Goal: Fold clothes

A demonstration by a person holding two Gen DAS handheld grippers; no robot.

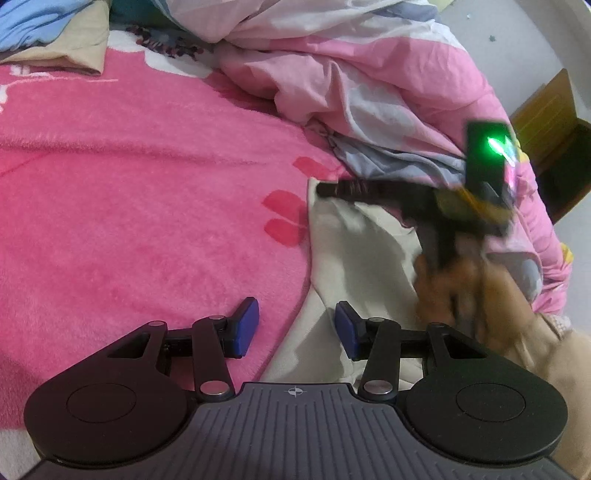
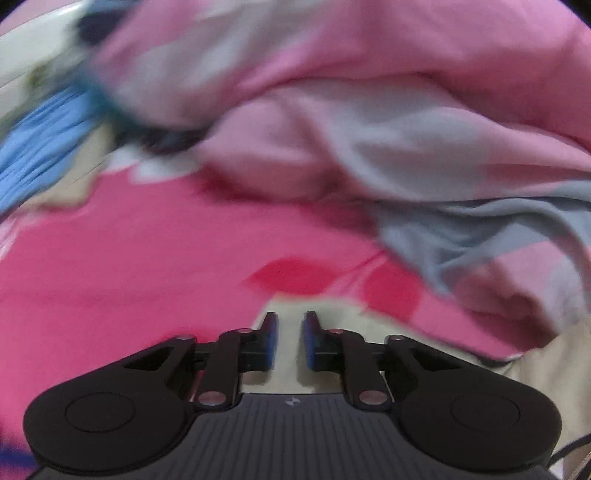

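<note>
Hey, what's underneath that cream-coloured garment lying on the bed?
The cream-coloured fabric garment lies on a fluffy pink blanket with red petal prints, which shows along its left edge. Anything beneath the garment's middle is covered, so whether the print continues there cannot be seen.

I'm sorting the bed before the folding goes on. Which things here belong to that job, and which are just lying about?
Belongs to the job:
- cream garment, spread on the pink blanket
- left tool, open over the garment's edge
- right tool, jaws narrow over the garment's far corner

Just lying about:
- pink and grey quilt, bunched behind
- blue and beige fabric, at the far corner
</note>
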